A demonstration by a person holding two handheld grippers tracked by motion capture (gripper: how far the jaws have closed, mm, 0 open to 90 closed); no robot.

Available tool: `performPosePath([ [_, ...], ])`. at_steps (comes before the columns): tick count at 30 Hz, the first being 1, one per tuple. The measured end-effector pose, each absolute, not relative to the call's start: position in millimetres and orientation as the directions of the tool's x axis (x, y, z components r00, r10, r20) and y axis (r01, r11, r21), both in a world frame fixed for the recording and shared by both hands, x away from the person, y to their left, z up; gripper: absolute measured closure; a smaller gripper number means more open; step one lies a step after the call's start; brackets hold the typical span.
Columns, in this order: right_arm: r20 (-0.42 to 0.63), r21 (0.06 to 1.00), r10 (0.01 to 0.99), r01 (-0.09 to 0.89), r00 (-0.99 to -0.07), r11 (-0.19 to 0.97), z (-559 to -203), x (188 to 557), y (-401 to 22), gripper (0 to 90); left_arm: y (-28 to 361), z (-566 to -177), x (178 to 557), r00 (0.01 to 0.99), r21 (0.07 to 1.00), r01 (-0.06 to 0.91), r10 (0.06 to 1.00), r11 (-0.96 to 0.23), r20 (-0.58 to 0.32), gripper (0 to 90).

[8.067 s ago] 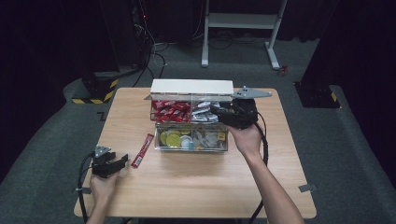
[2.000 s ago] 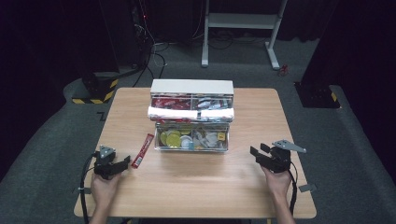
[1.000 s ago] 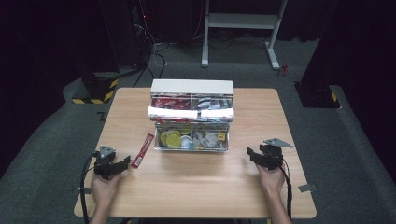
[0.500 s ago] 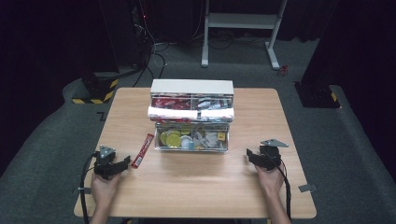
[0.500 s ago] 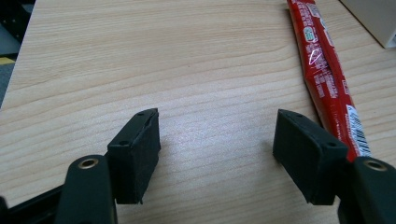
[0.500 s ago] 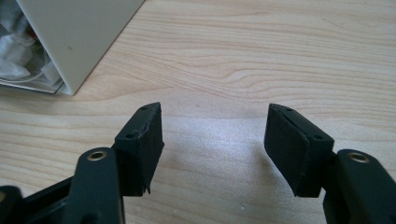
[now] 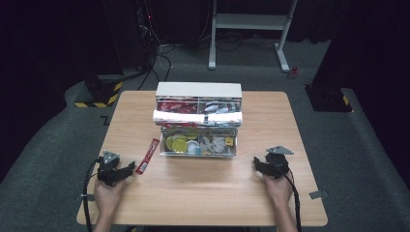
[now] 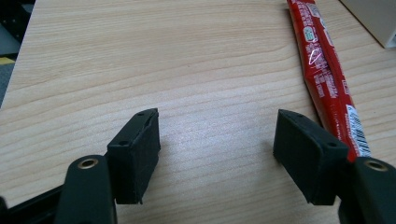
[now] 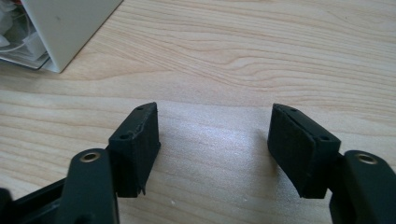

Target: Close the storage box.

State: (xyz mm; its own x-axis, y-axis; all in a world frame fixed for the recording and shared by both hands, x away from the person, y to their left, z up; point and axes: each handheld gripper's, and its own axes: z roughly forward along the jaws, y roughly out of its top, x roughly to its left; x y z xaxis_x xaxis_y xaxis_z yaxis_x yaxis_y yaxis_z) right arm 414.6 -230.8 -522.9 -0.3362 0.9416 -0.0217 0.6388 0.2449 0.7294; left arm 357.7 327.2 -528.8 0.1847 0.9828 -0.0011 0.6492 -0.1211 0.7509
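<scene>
A two-tier clear organizer box (image 7: 199, 126) stands mid-table; its upper trays hold red and white packets, its lower drawer holds yellow and white sachets. A red stick sachet (image 7: 148, 155) lies flat on the wood left of the box, and it also runs along the right edge of the left gripper view as the red sachet (image 8: 327, 79). My left gripper (image 7: 126, 168) rests near the front left, open, just beside the sachet, nothing between its fingers (image 8: 135, 149). My right gripper (image 7: 256, 164) sits at the front right; its jaws have just been opening and stand open over bare wood (image 9: 212, 140).
The table (image 7: 203, 203) has free wood in front of the box and on both sides. A corner of the box (image 9: 65, 28) stands at the upper left of the right gripper view. Cables trail from both grippers off the front edge. A white table frame (image 7: 251, 24) stands behind.
The right hand came back from the box to the table's front right and shifted slightly left. Its jaws have spread wider. The left hand stayed put.
</scene>
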Motion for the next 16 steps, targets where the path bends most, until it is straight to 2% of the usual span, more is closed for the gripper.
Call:
performPosePath([
  [16,-0.016,0.727,0.95,0.649,-0.312,0.226,-522.8,412.8,-229.3,32.0,327.2,-528.9,357.7,0.183,0.752,0.649,0.983,-0.117,-0.006,31.4],
])
